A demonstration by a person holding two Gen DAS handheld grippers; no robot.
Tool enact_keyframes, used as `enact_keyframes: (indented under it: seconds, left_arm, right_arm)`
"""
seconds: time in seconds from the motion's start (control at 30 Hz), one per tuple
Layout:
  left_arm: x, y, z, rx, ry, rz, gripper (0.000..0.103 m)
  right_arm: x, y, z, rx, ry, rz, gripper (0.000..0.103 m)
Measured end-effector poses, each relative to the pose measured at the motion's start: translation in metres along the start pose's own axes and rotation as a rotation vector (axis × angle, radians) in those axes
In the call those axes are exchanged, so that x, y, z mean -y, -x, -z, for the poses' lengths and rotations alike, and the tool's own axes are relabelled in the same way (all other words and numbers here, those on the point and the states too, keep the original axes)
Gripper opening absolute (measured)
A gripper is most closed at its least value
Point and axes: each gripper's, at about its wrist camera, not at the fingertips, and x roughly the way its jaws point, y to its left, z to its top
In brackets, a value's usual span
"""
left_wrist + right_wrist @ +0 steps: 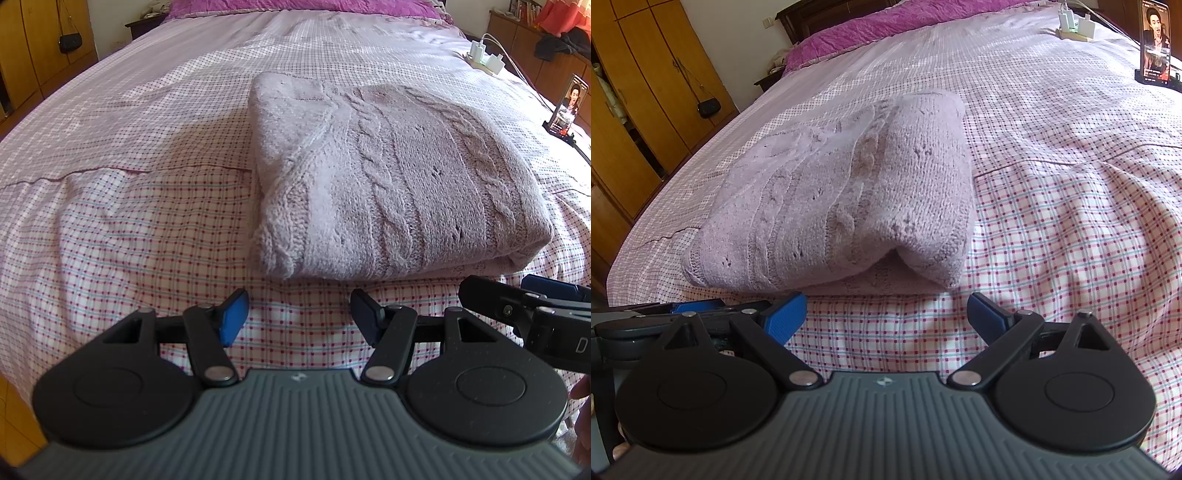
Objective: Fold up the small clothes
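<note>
A pale lilac cable-knit sweater point(388, 184) lies folded into a thick rectangle on the checked bedspread point(129, 240). It also shows in the right wrist view point(842, 206), with its layered folded edge facing me. My left gripper point(299, 314) is open and empty, just short of the sweater's near edge. My right gripper point(886, 317) is open and empty, also just short of the near edge. The right gripper shows at the right edge of the left wrist view point(535, 314); the left gripper shows at the left edge of the right wrist view point(665, 317).
A phone on a stand point(1154, 40) plays a video at the bed's right side, beside a white power strip with chargers point(1075, 24). A magenta quilt point(886, 26) lies at the head. Wooden wardrobes point(635, 110) with a black bag stand to the left.
</note>
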Motion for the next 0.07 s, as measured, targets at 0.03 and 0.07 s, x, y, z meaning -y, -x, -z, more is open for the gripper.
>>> enact_keyframes:
  seconds: [0.03,0.07]
  left_arm:
    - [-0.0004,-0.0001,0.0004,-0.001,-0.001,0.0,0.063]
    - [-0.0009,-0.0003,0.0008,-0.003,-0.002,0.0,0.063]
  right_arm:
    - [-0.0002,0.0,-0.0001,0.0,0.0,0.0,0.097]
    - [-0.0004,0.0,-0.0001,-0.001,0.0,0.0,0.097]
